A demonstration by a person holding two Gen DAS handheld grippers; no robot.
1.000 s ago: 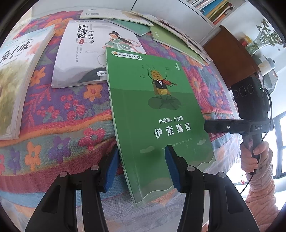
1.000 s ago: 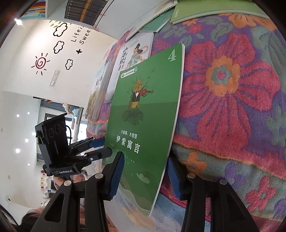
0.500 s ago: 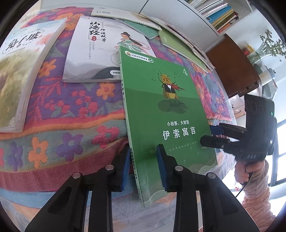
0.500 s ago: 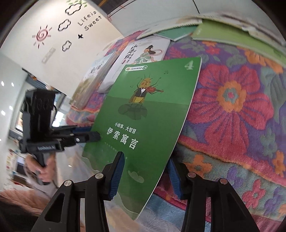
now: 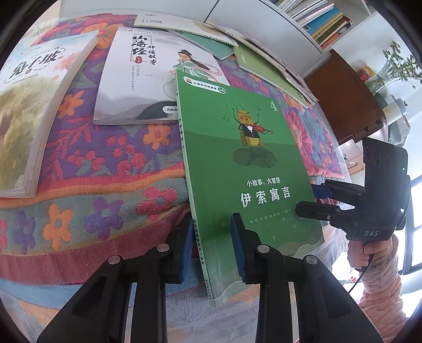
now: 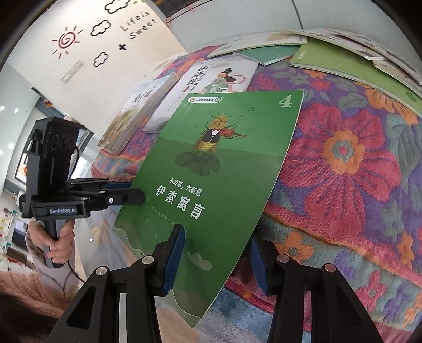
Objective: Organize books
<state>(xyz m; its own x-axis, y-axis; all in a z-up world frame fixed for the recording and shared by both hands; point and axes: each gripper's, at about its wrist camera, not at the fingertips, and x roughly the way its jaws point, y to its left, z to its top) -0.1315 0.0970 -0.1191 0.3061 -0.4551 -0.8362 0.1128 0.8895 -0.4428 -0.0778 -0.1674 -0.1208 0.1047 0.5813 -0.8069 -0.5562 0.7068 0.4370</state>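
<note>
Right now both grippers have the same green storybook (image 5: pixel 245 163), the thin one with a violin-playing insect and a "4" on its cover. It sits tilted, its far end over the flowered blanket (image 5: pixel 110 168) and its near end hanging out past the blanket's edge.

Seen from the left wrist, the left gripper (image 5: pixel 212 248) is pinched down narrow on the book's spine-side corner, one blue pad under the spine and the other pressed on the cover. From the same view the right gripper (image 5: pixel 313 200) comes in at the book's opposite edge, with a hand (image 5: pixel 368 250) in a pink fuzzy sleeve around its handle.

From the right wrist, the right gripper (image 6: pixel 215 261) stands about half open with the book's lower corner between its blue pads; the left pad lies on the cover, but whether the other pad presses from beneath I cannot tell.

Beyond the green book a grey-white storybook (image 5: pixel 147 79) with a painted lady lies flat on the blanket, and a thicker paperback (image 5: pixel 31 110) rests to its left. More thin green workbooks (image 5: pixel 263 68) are scattered at the far side, below a bookshelf (image 5: pixel 321 18).
</note>
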